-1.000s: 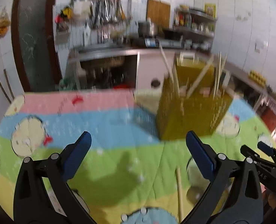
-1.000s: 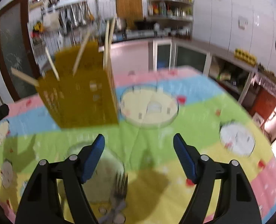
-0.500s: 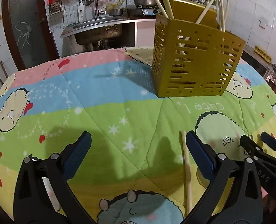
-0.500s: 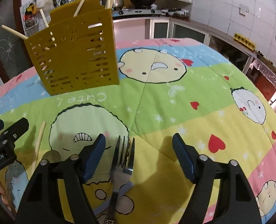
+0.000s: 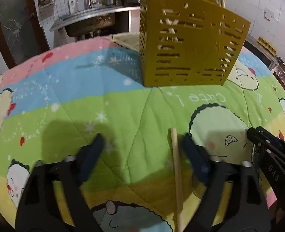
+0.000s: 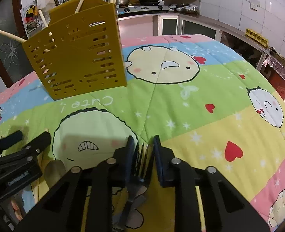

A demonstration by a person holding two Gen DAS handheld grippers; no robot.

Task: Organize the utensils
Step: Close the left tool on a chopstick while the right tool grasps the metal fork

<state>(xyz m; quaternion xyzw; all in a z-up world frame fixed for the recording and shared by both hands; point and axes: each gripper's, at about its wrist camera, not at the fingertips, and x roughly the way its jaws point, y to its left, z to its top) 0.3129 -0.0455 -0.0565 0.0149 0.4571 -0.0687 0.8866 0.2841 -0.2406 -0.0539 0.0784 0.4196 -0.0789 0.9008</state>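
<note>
The right gripper (image 6: 142,145) has its fingers closed on the fork (image 6: 140,158) lying on the counter (image 6: 190,100), while the left gripper (image 5: 140,148) stays spread around the chopstick (image 5: 176,166), so a thin, slippery fork may twist out when lifted toward the yellow holder (image 6: 78,58).

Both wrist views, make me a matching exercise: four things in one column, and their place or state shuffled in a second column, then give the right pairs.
Column one:
1. fork
2. chopstick
3. yellow holder
4. left gripper

Column two:
A. stands upright on the quilt, sticks poking out of its top
B. open
C. between the narrowed fingers of the right gripper
D. lies flat on the quilt, just inside a left finger

Pairs: 1-C, 2-D, 3-A, 4-B
</note>
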